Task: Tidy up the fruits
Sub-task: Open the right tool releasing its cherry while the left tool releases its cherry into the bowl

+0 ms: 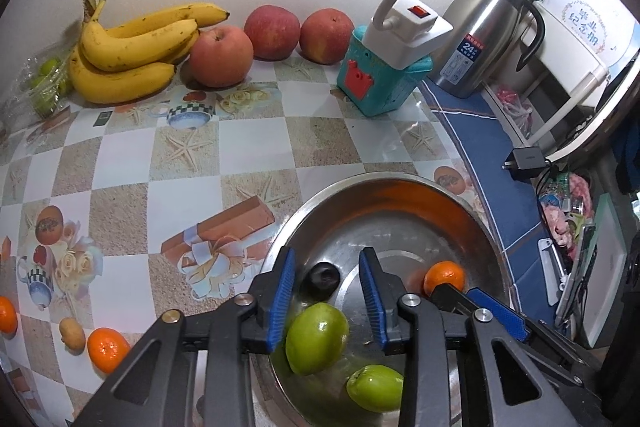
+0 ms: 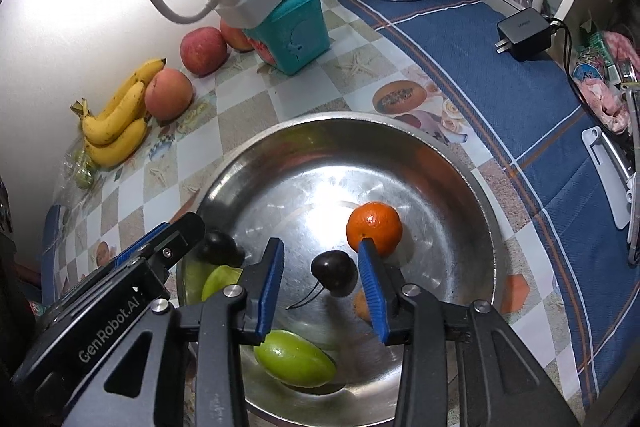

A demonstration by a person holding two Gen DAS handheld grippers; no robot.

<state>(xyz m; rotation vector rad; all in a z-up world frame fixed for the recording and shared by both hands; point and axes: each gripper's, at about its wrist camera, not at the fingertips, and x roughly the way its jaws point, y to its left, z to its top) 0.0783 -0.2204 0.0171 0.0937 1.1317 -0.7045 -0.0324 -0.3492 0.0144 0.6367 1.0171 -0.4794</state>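
A steel bowl (image 1: 384, 187) holds a mandarin (image 1: 444, 277), two green fruits and dark cherries. My left gripper (image 1: 327, 253) hangs over the bowl's left side with its jaws apart. A dark cherry (image 1: 322, 279) and a green fruit (image 1: 316, 337) lie below the gap, and the pads press on neither. My right gripper (image 2: 319, 245) stands open over the bowl's (image 2: 460, 163) middle. A stemmed dark cherry (image 2: 334, 273) rests loose between its fingers, with the mandarin (image 2: 374, 233) just beyond the right fingertip. Another green fruit (image 2: 294, 359) lies near the front.
Bananas (image 1: 132, 47) and three apples (image 1: 272, 31) line the back wall, beside a teal box (image 1: 380, 83) carrying a power strip with a lamp. A steel thermos (image 1: 480, 39) and a charger (image 2: 520, 33) stand to the right. Two mandarins (image 1: 107, 349) and a small brownish fruit (image 1: 72, 335) lie at the table's left.
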